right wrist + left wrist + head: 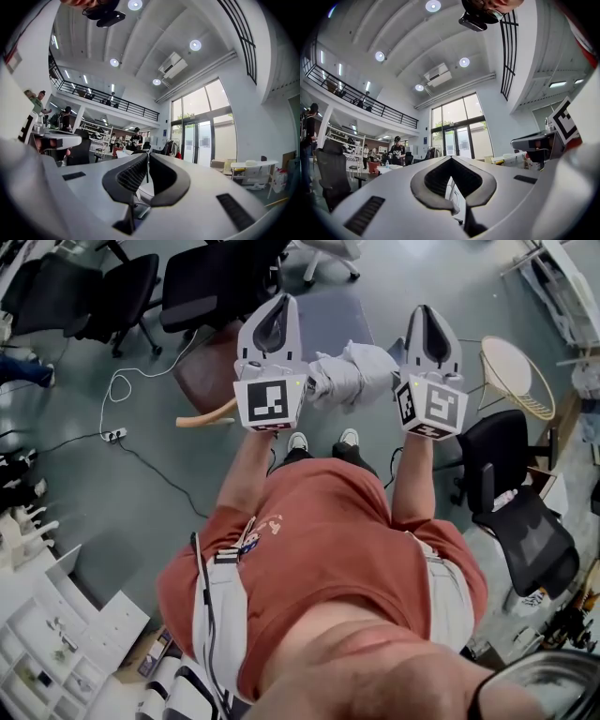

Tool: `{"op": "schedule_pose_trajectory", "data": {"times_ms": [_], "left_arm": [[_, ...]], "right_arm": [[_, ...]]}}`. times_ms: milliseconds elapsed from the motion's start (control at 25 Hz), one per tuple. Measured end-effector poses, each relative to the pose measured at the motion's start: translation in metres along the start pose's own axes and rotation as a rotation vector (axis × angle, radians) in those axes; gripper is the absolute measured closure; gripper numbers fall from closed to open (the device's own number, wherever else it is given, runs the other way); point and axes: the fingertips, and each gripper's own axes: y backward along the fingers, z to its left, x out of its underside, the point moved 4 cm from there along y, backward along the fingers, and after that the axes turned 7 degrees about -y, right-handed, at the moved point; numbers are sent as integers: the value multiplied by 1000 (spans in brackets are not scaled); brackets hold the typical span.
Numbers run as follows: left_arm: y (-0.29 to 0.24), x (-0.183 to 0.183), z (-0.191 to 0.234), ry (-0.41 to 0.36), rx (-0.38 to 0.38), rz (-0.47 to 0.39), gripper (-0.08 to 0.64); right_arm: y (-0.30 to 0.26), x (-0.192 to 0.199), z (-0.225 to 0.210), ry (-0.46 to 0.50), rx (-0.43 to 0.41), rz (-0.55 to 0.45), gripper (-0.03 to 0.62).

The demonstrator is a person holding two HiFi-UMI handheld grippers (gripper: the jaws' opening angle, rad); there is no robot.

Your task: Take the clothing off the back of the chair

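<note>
Looking at the white plastic left gripper [451, 158], are its black-lined jaws apart?

No, their tips meet and nothing sits between them. The white plastic right gripper [146, 155] is the same: jaws pressed together and empty. Both point away from the person, roughly level and side by side.

So where is the clothing?

The bundle of pale grey clothing [352, 376] lies in the gap between the two grippers, just right of the left gripper's marker cube and just left of the right one's. Neither pair of jaws is on it.

Is it on the chair?

A chair with a grey-blue padded seat [330, 315] stands beyond the bundle, between the two sets of jaw tips. The bundle seems to rest on that chair's near edge, probably its back, but from above I can't be sure.

Anything else close by?

A dark red seat with a curved wooden arm [202, 381] is left of the left gripper. A round cream wire-frame side table [506, 367] is right of the right gripper.
</note>
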Motion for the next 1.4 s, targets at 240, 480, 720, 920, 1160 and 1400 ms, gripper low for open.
{"op": "schedule_pose_trajectory", "data": {"times_ms": [240, 480, 720, 920, 1160, 1400], "left_arm": [[-7, 1, -11, -8, -89, 26, 546], [-10, 13, -20, -35, -128, 53, 546], [3, 43, -27, -24, -149, 106, 546], [13, 73, -37, -8, -134, 125, 546], [38, 126, -52, 22, -135, 241, 546], [50, 151, -64, 71, -122, 307, 546]], "right_arm": [[-16, 10, -19, -15, -85, 26, 561], [-36, 22, -24, -25, -154, 45, 561], [-36, 59, -10, 2, -247, 139, 561], [-34, 102, 2, 45, -313, 223, 561], [-11, 178, 18, 85, -445, 401, 560], [15, 234, 31, 155, -614, 622, 425]]}}
